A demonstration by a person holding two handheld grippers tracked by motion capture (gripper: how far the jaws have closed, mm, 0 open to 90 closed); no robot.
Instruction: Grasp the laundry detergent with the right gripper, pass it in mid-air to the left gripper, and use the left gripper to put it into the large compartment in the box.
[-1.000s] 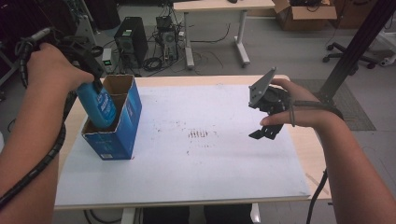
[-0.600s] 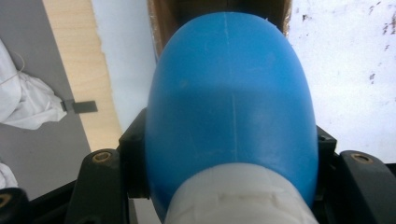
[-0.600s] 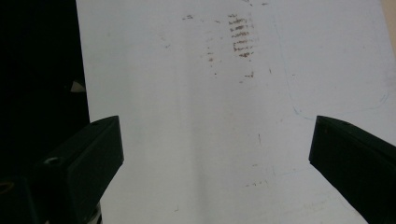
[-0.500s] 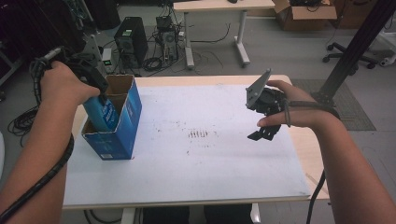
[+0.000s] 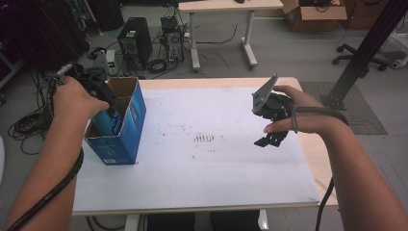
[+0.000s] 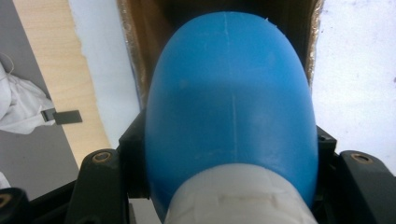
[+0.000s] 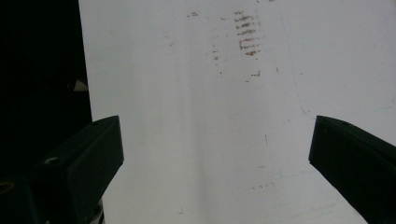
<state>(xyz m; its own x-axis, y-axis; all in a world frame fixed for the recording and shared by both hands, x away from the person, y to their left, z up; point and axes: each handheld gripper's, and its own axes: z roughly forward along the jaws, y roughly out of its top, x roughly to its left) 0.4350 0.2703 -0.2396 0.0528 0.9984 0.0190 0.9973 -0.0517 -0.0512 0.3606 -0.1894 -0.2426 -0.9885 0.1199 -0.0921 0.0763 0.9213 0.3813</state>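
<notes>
One blue box on desk; one blue bottle with white cap, inside box; two tools: left tool, right tool; two hands; second desk behind; one computer tower on floor; one cardboard box

The blue box stands at the table's left edge; open tabletop spreads rightward.

- Our left gripper is reaching down from a raised forearm, jaws clamped tight.
- Our right gripper hovers low, jaws spread wide, nothing between.
</notes>
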